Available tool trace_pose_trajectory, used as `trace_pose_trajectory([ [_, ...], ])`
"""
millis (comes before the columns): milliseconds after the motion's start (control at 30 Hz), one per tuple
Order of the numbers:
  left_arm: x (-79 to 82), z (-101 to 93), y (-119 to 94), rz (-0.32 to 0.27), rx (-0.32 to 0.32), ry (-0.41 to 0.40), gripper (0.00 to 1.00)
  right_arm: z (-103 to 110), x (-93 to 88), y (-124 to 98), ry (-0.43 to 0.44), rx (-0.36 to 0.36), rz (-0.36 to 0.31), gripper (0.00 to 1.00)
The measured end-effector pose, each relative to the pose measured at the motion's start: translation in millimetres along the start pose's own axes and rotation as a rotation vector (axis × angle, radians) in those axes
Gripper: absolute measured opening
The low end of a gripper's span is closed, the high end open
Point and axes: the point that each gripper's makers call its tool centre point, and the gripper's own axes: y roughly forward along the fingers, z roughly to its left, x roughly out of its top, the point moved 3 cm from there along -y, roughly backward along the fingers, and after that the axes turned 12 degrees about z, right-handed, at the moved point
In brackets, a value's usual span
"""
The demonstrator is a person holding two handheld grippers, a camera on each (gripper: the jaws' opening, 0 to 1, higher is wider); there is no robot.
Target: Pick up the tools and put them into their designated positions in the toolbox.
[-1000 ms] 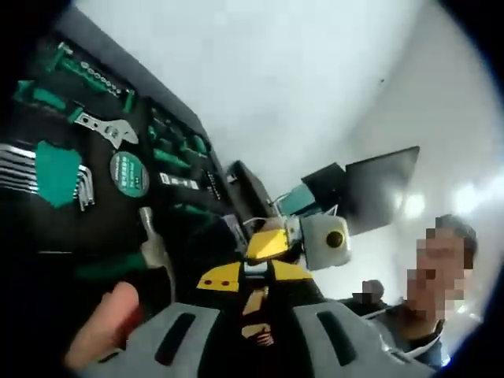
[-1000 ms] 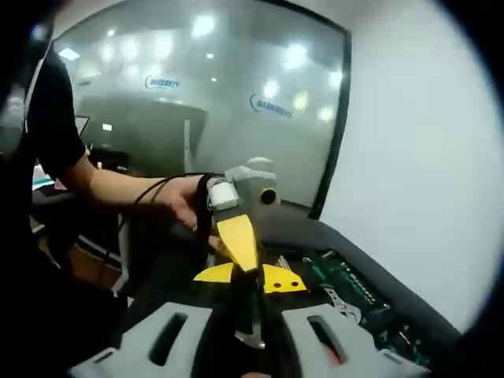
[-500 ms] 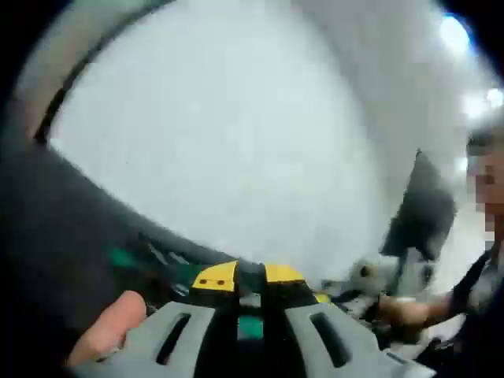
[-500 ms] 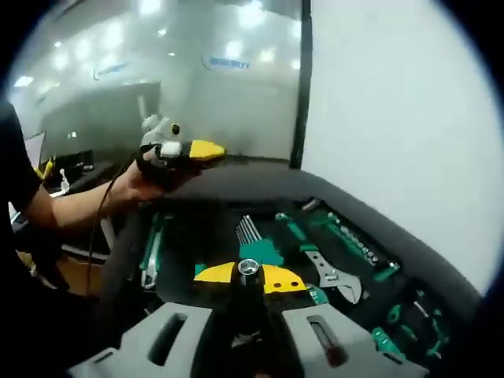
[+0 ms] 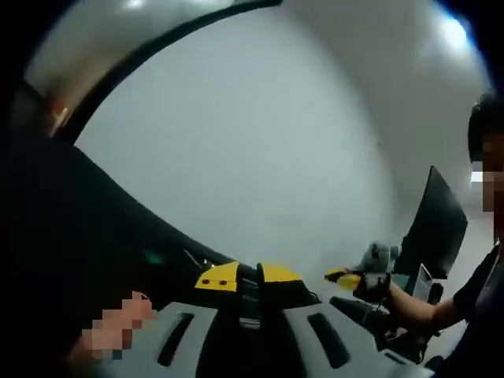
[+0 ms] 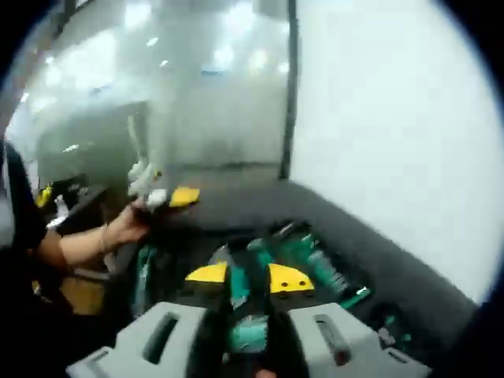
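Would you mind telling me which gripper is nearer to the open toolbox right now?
Right. The right gripper hangs just over the toolbox; the left gripper is held off beyond its far edge.

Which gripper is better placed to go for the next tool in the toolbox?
Right, probably. The right gripper points down at the open toolbox, with green tools just beyond its tips. The left gripper faces a blank wall, toolbox edge barely visible. Both views are blurred.

The toolbox (image 6: pixel 370 276) lies before a wall (image 6: pixel 394 118), tools (image 6: pixel 311 256) inside.
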Motion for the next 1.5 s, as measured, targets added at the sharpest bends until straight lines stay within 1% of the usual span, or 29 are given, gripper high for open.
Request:
trace_pose_trajectory([
  [33,0.5,2.6,1,-0.002,0.012,-0.004,0.1,-8,7.1,12,0.022,-0.026,-0.01,0.08],
  [100,-1.1,9.1,1,0.003,0.042,-0.01,0.1,-8,5.5,47,0.06,-0.004,0.067,0.0],
  [133,-1.2,11.8,1,0.005,0.051,-0.014,0.1,-7,0.9,63,0.069,0.008,0.113,0.0],
  [167,-1.3,12.7,0,0.005,0.054,-0.018,0.1,-9,-3.4,79,0.044,0.015,0.158,0.0],
  [233,7.7,23.4,0,-0.005,0.048,-0.034,0.1,-9,-17.6,112,-0.068,-0.001,0.261,0.0],
  [267,8.1,24.4,0,-0.004,0.048,-0.039,0.1,-7,-21.3,127,-0.11,-0.017,0.281,0.0],
  [367,8.6,26.8,0,-0.004,0.05,-0.05,0.1,-5,-38.7,152,-0.139,-0.012,0.342,0.0],
  [467,8.1,27.1,-1,-0.002,0.053,-0.053,0.1,-11,-45.7,166,-0.195,-0.038,0.344,0.0],
  [500,8.3,27.5,-2,-0.002,0.053,-0.053,0.1,-9,-49.5,165,-0.182,-0.033,0.343,0.0],
  [567,6.0,23.4,-2,-0.006,0.051,-0.051,0.1,1,-62.0,171,-0.151,0.016,0.402,0.0],
  [600,9.0,26.3,-2,-0.01,0.046,-0.057,0.1,-4,-59.6,171,-0.194,-0.03,0.359,0.0],
  [700,8.5,26.4,-2,-0.01,0.036,-0.074,0.1,-3,-61.0,171,-0.136,-0.008,0.437,0.0],
  [800,6.3,23.5,-1,-0.008,0.032,-0.077,0.1,-9,-57.9,176,-0.084,0.026,0.482,0.0],
  [900,4.0,21.7,0,-0.002,0.038,-0.063,0.1,-8,-56.1,179,-0.094,0.042,0.555,0.0],
  [933,1.8,19.1,0,0.001,0.039,-0.06,0.1,-9,-57.1,181,-0.061,0.054,0.575,0.0],
  [1000,-0.1,18.7,2,0.01,0.042,-0.056,0.1,-10,-57.4,180,0.009,0.091,0.604,0.0],
  [1033,-0.6,20.2,3,0.017,0.045,-0.053,0.1,-10,-57.2,178,-0.002,0.091,0.598,0.0],
  [1100,-1.4,21.2,4,0.026,0.05,-0.043,0.1,-6,-55.5,177,-0.102,0.102,0.558,0.0],
  [1133,-1.9,21.1,4,0.029,0.05,-0.041,0.1,-3,-58.0,166,-0.207,0.147,0.574,0.0],
  [1167,-3.0,20.6,4,0.033,0.051,-0.038,0.1,-10,-55.5,157,-0.142,0.111,0.583,0.0],
  [1200,-3.6,20.1,3,0.035,0.052,-0.035,0.1,-22,-34.0,146,0.032,0.059,0.456,0.0],
  [1233,-4.0,19.5,3,0.035,0.053,-0.032,0.1,-22,-25.9,141,0.088,0.067,0.405,0.0],
  [1267,-3.0,20.5,2,0.031,0.054,-0.031,0.1,-11,-9.9,119,0.117,0.195,0.359,0.0],
  [1300,-2.7,20.5,1,0.028,0.055,-0.03,0.1,-7,-0.7,103,0.125,0.251,0.346,0.0],
  [1367,0.5,22.9,0,0.013,0.053,-0.041,0.1,26,12.7,58,0.0,0.425,0.291,0.0],
  [1400,0.9,21.6,-1,0.002,0.048,-0.052,0.1,46,12.5,32,-0.152,0.506,0.271,0.0],
  [1433,1.5,21.1,-2,-0.004,0.042,-0.063,0.1,67,6.0,13,-0.237,0.55,0.273,0.0],
  [1467,2.7,20.7,-3,-0.012,0.034,-0.075,0.1,90,-7.7,-8,-0.329,0.619,0.334,0.0],
  [1500,3.4,20.2,-4,-0.017,0.03,-0.079,0.1,99,-17.4,-14,-0.384,0.628,0.386,0.01],
])
